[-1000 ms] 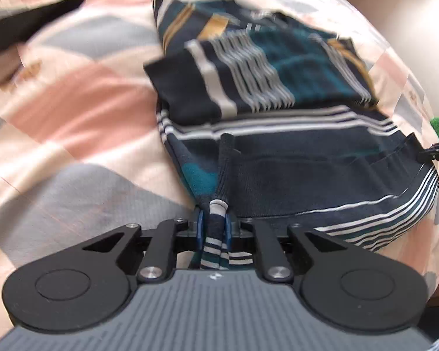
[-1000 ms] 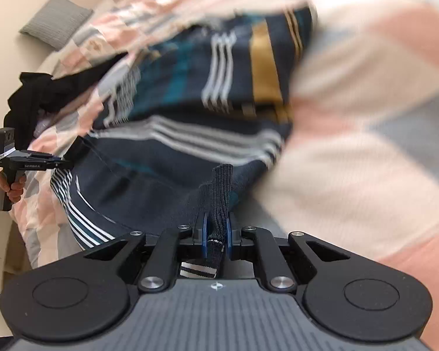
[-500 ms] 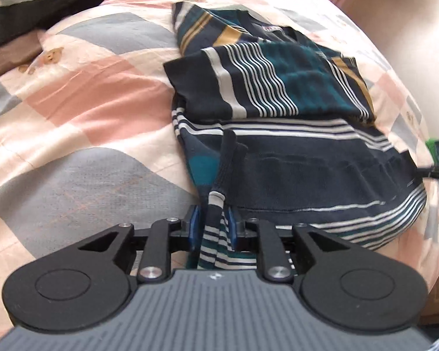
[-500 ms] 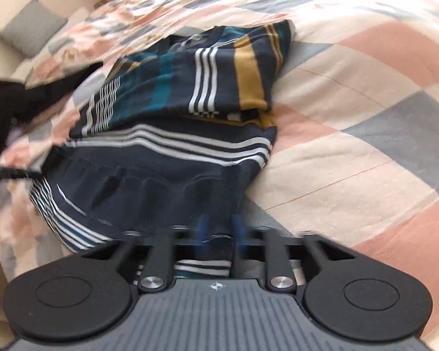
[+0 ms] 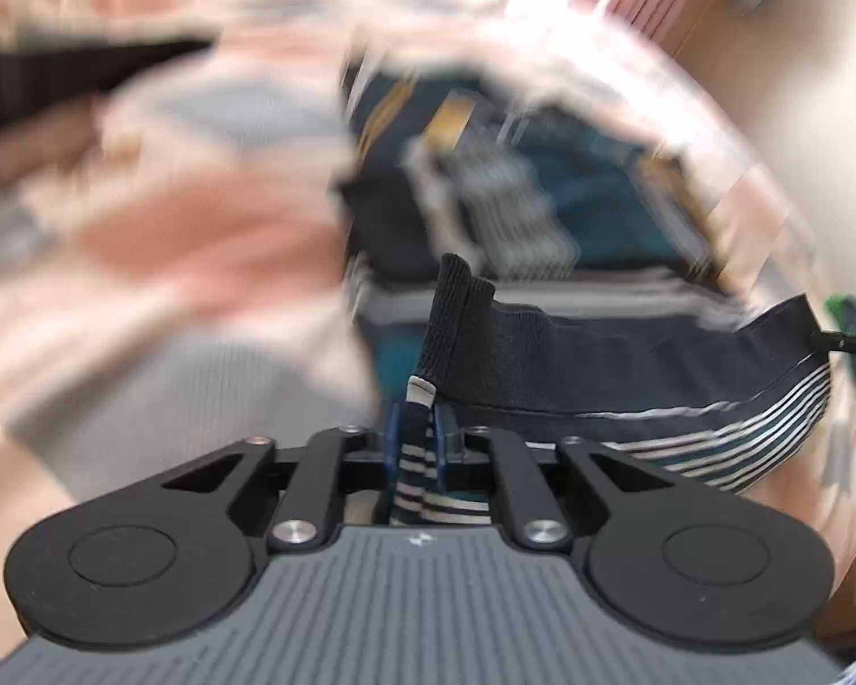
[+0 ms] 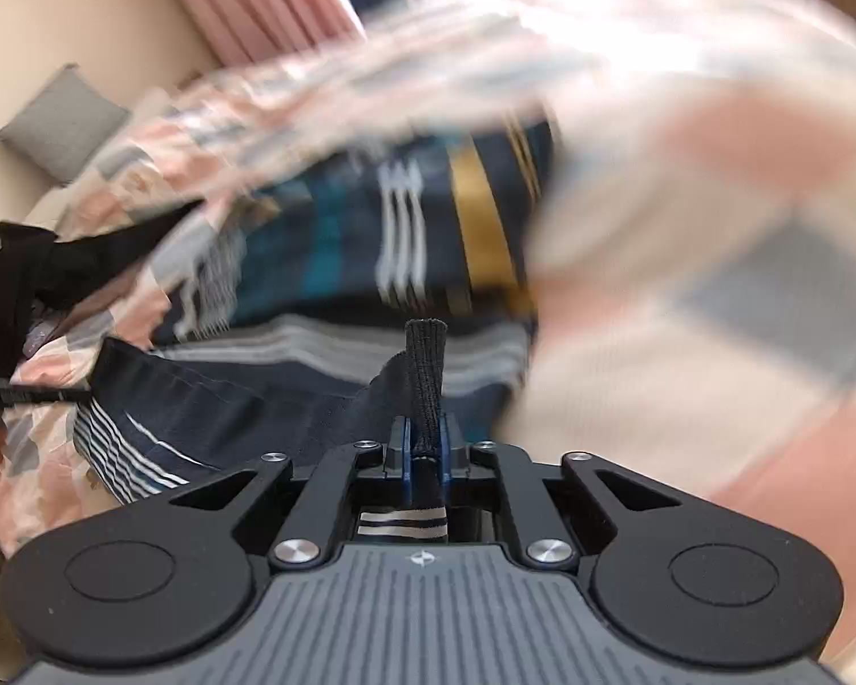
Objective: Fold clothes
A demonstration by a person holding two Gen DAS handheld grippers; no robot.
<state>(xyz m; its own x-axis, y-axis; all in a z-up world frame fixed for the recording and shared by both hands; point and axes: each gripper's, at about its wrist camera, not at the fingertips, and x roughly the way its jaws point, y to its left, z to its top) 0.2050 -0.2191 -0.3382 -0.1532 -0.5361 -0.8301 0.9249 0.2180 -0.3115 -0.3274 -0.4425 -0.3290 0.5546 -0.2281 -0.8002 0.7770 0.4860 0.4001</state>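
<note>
Navy knit, banded with white, teal and mustard stripes, made up the sweater (image 5: 542, 217) lying on the bed (image 5: 188, 240), its ribbed hem raised at both corners. The left hand-held gripper (image 5: 416, 434) was pinched tight on one hem corner, and the right hand-held gripper (image 6: 425, 445) was clamped on the other, with the hem hanging taut between them above the rest of the garment. A black garment (image 6: 34, 274) lay crumpled just beyond the sweater's left side. The patchwork quilt (image 6: 713, 342) in pink, cream and grey covered the bed. A grey cushion (image 6: 63, 123) sat near the beige wall, and pink curtains (image 6: 257, 5) hung behind. Motion blur hid finer detail.
</note>
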